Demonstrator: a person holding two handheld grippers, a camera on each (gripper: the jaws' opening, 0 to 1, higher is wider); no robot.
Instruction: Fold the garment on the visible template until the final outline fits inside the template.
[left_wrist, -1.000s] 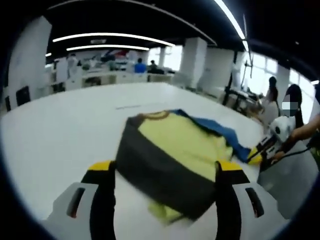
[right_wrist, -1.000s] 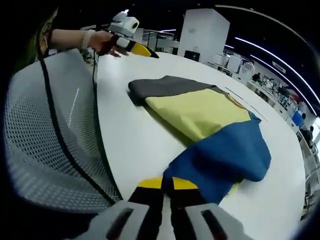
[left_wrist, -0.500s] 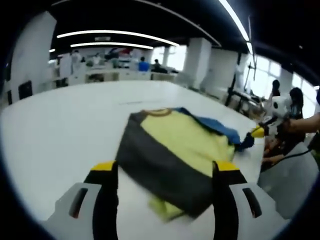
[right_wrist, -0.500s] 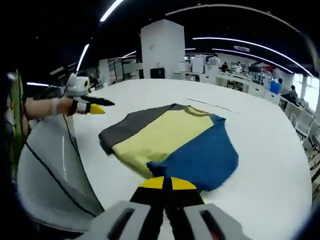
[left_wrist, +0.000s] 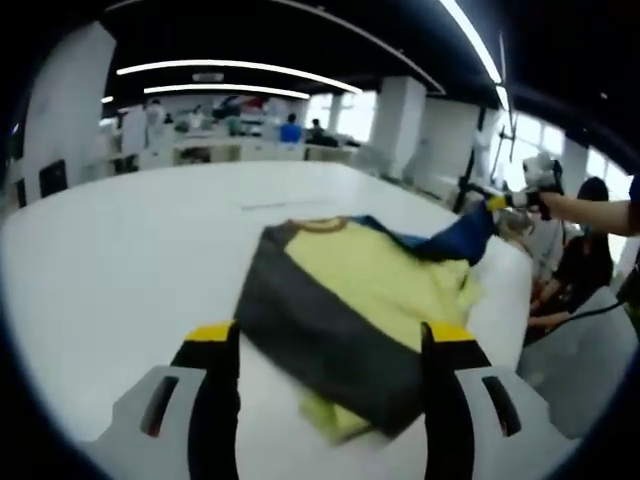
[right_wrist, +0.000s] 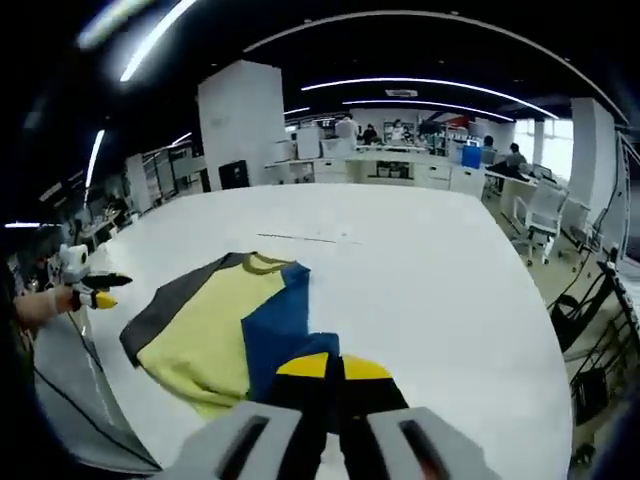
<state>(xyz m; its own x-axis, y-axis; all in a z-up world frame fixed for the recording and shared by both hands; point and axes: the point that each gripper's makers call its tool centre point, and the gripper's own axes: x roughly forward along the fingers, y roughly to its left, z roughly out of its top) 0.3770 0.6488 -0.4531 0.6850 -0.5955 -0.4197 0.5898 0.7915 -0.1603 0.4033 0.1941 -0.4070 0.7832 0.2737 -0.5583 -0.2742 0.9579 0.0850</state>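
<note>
One fold at least looks to be under way, but the job is far from finished, as I judge it: the shirt (left_wrist: 350, 310) lies on the white table (left_wrist: 130, 250) straight ahead of the left gripper (left_wrist: 328, 345), whose jaws stand wide apart and hold nothing, with the dark grey sleeve side of the shirt lying between and just beyond their yellow tips. Off to the right of those jaws the right gripper (left_wrist: 497, 203) holds the blue part of the shirt lifted off the table. In the right gripper view, the right gripper (right_wrist: 325, 368) has its jaws pressed together on the blue sleeve (right_wrist: 275, 335), which runs from the tips forward across the yellow body toward the collar. To the left of these jaws the left gripper (right_wrist: 100, 290) hovers near the grey edge, apart from the cloth. A faint thin line (right_wrist: 300, 238) on the table beyond the shirt may be part of the template, though I cannot make out its outline, so I cannot tell whether the shirt fits inside it. Left to do, by my reading: lay the blue side down flat, fold the grey side, then fold the length
</note>
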